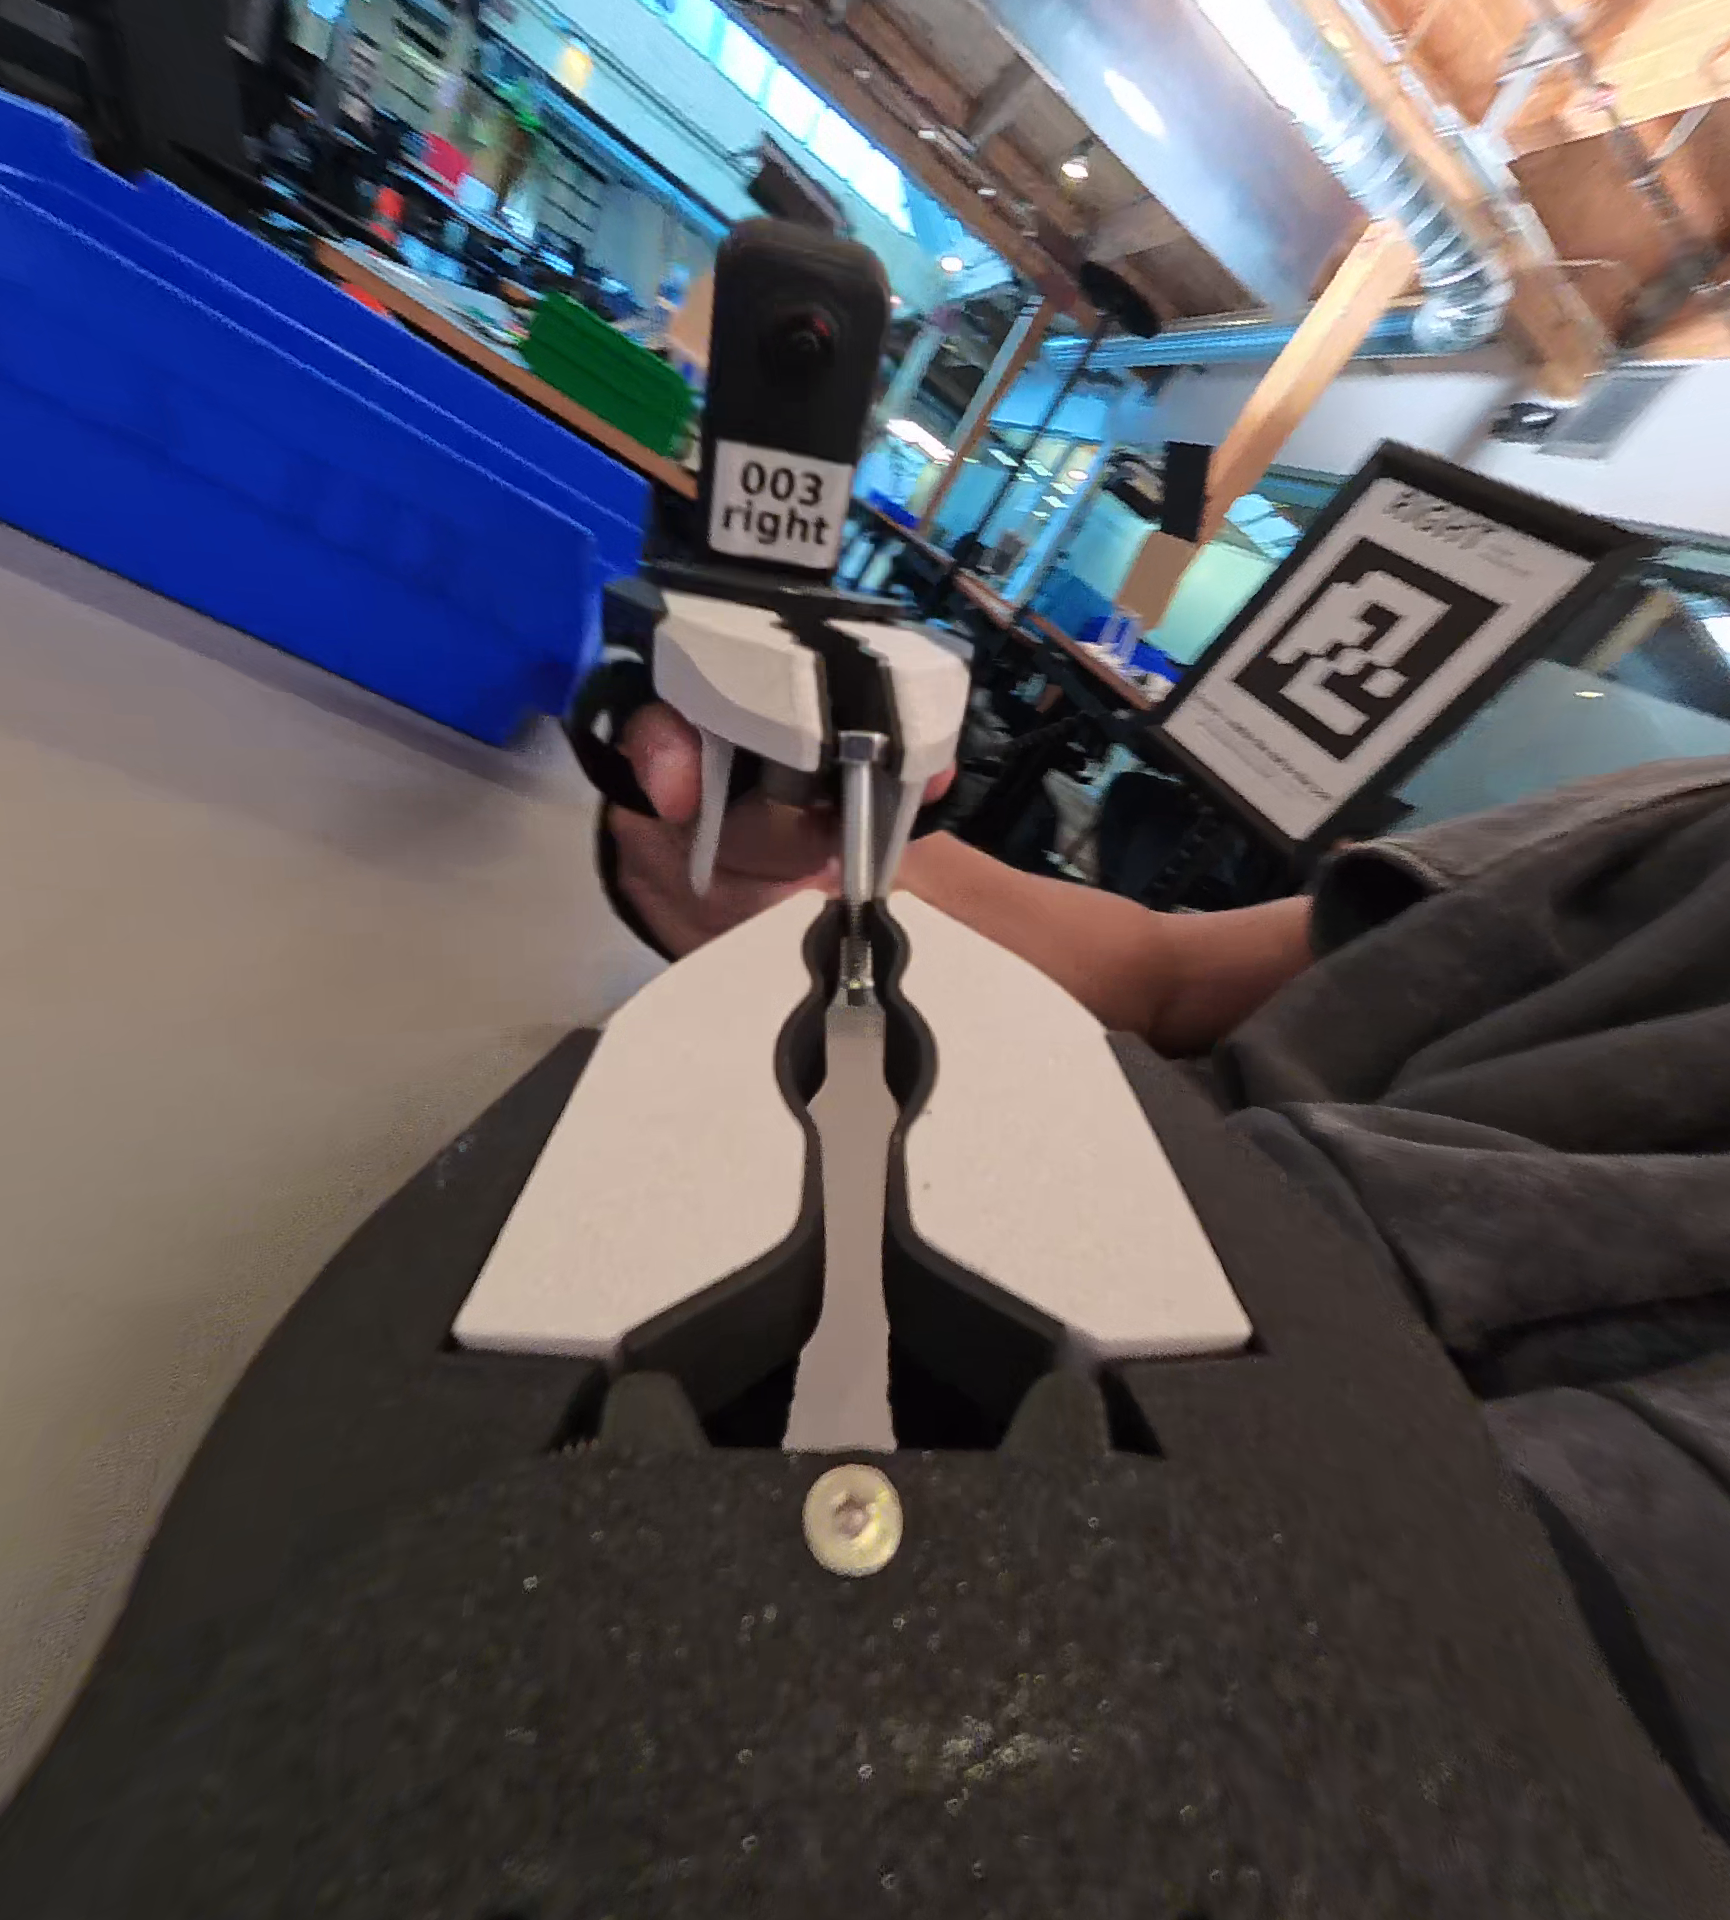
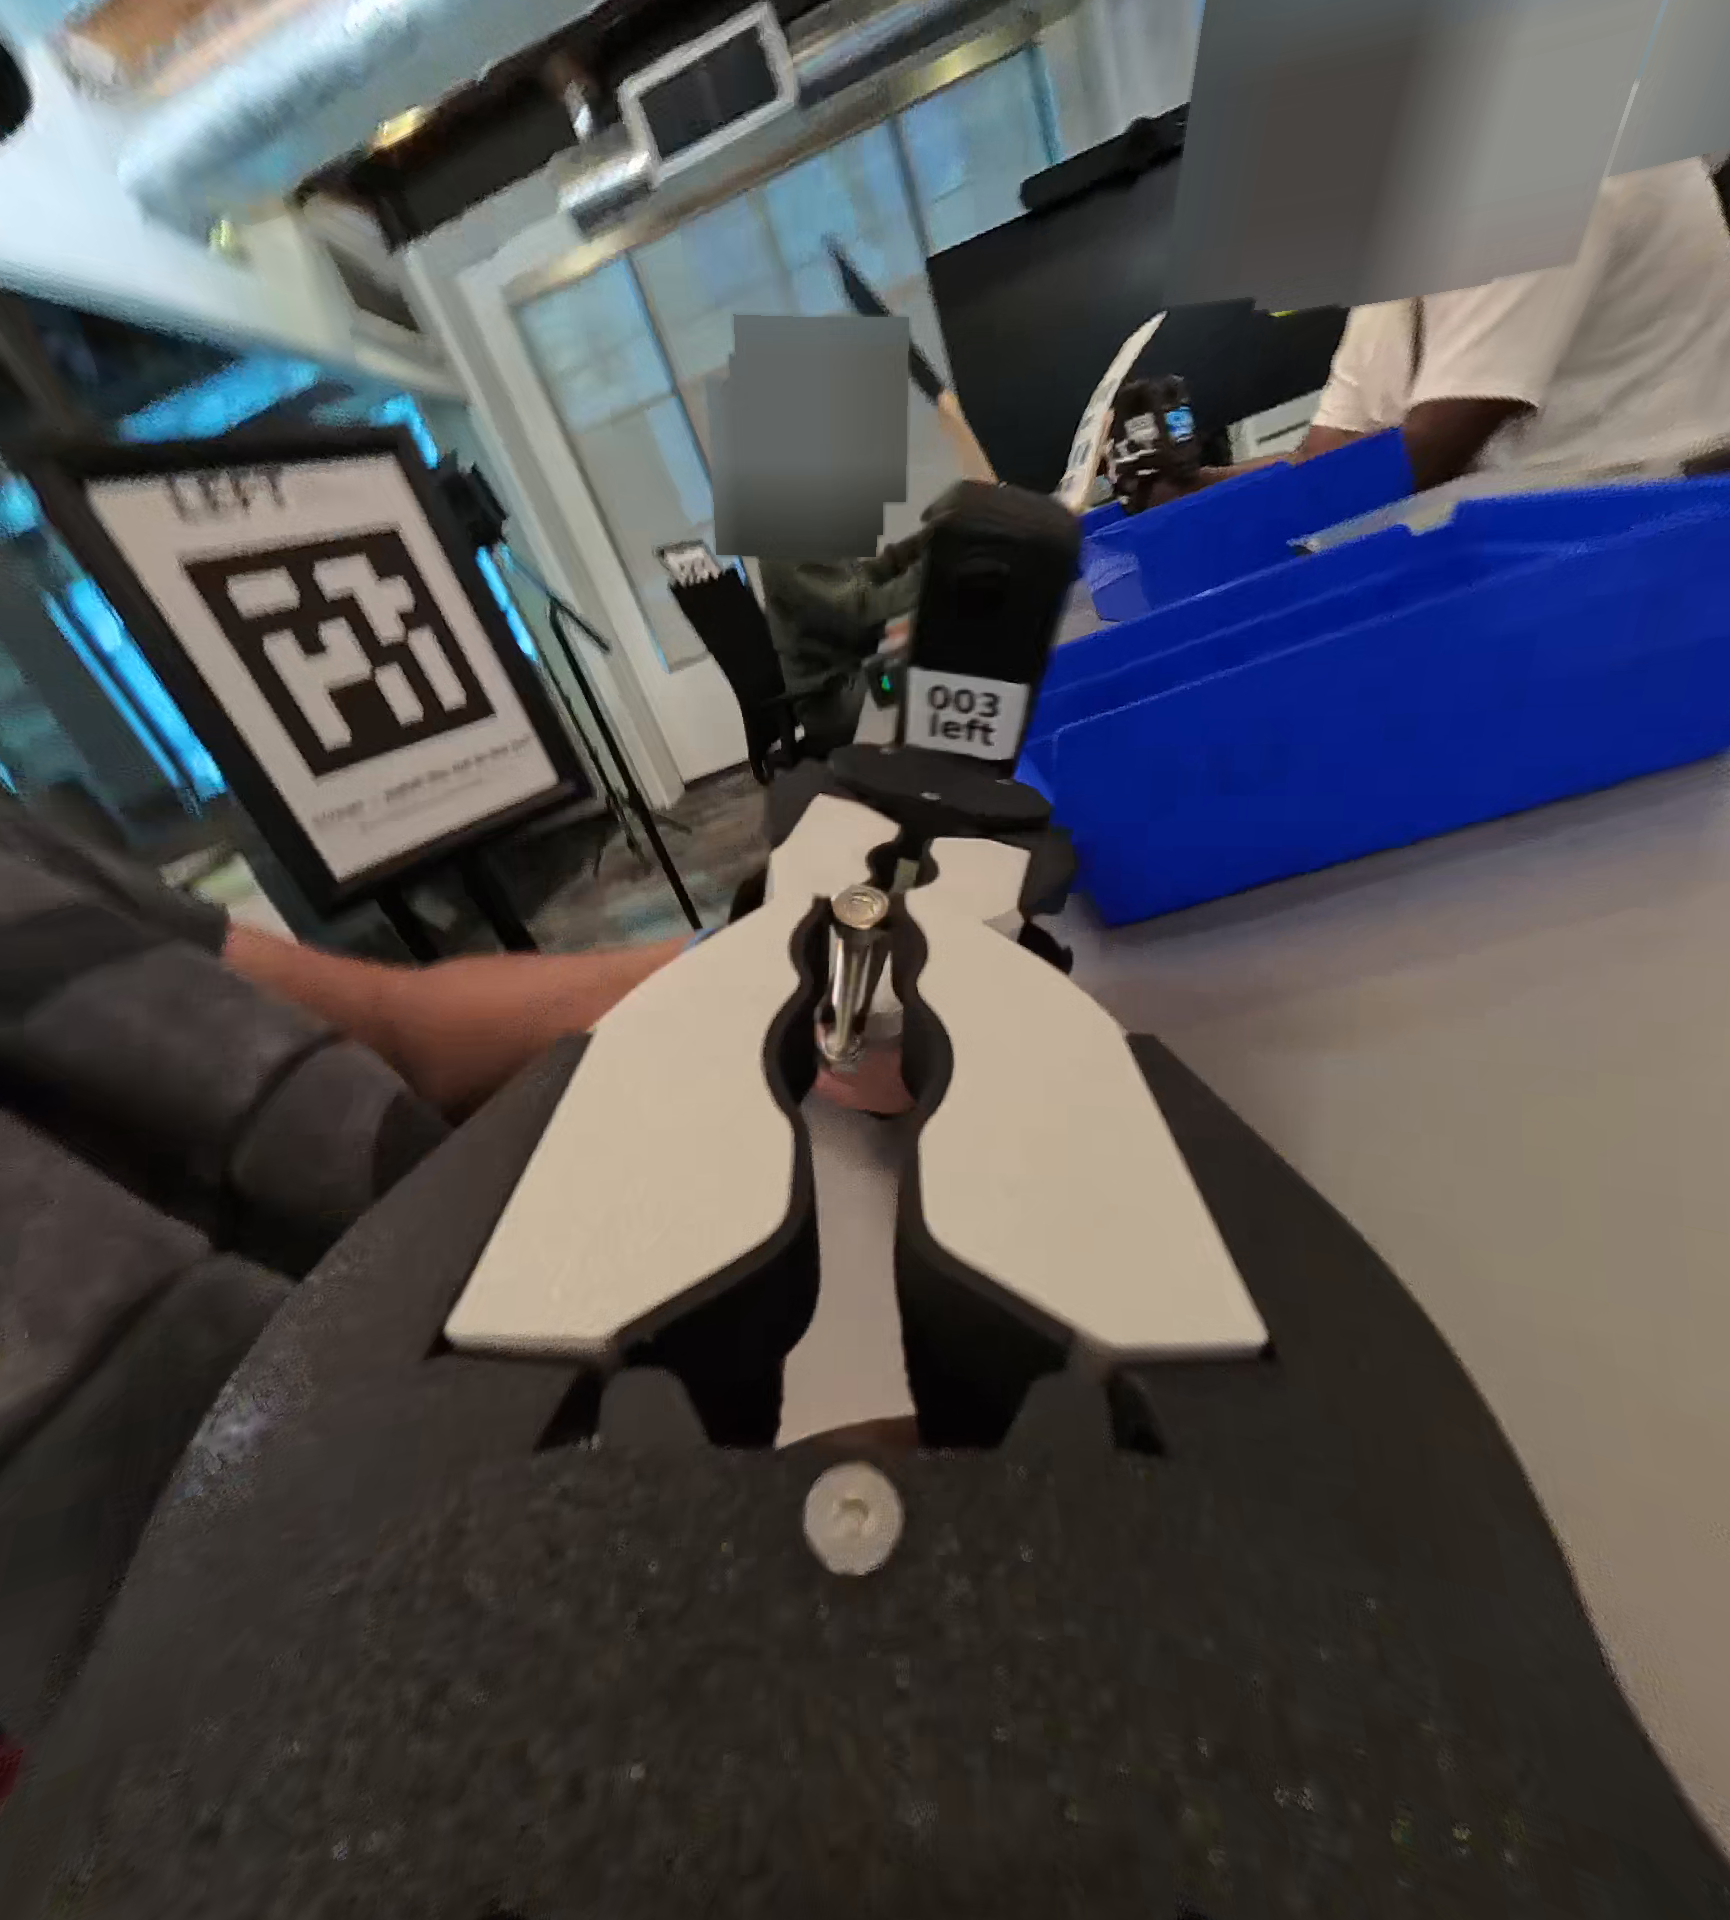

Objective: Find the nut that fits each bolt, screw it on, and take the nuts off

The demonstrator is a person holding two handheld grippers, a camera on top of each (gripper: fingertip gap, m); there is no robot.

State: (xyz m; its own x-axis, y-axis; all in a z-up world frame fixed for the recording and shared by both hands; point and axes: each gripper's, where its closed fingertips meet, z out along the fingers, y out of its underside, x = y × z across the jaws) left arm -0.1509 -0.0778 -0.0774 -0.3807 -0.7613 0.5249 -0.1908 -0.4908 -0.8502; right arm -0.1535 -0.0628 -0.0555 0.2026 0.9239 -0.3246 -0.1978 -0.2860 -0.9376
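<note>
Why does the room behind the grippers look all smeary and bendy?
Left wrist view: the bolt and left gripper look fairly sharp, while the blue bins and ceiling smear from blur, and the wide lens curves the edges. Right wrist view: the right gripper is clear, the marker board soft, and the grey blocks were added afterwards.
</note>
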